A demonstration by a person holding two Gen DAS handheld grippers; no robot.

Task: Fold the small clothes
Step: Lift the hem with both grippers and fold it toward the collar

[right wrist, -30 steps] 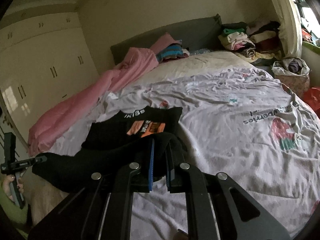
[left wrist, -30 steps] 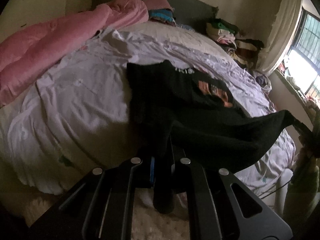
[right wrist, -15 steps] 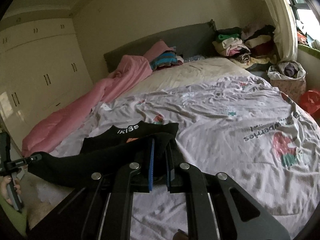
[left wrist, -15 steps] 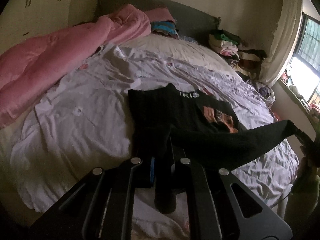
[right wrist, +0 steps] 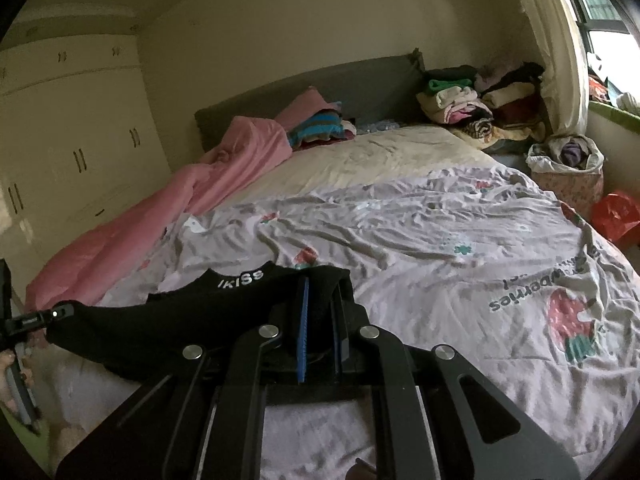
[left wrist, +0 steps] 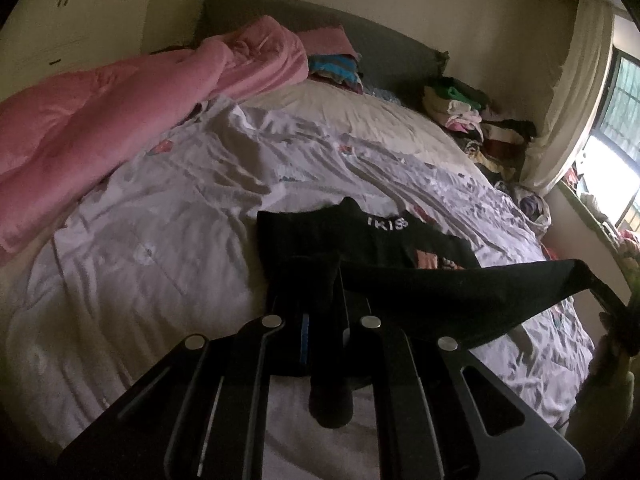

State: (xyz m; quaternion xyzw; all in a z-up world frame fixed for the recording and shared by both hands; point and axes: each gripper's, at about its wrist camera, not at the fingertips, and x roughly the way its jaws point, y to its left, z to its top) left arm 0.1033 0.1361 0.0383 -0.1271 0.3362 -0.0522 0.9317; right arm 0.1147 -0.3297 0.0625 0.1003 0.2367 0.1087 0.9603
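Observation:
A small black garment with white "IKISS" lettering and an orange print lies on the bed's pale sheet. Its near edge is lifted and stretched taut between both grippers. My left gripper is shut on one corner, with a fold of black cloth hanging between the fingers. My right gripper is shut on the other corner of the garment. The raised fold hangs over the flat part and hides most of the print. Each view shows the other gripper at its side: the right gripper, the left gripper.
A pink duvet runs along the bed's left side. Piles of folded clothes sit by the grey headboard, with a full laundry bag and a red bag on the right. A wardrobe stands left.
Both grippers have moved forward over the bed and slightly up, carrying the garment's near edge over its flat part. The orange print is now largely covered.

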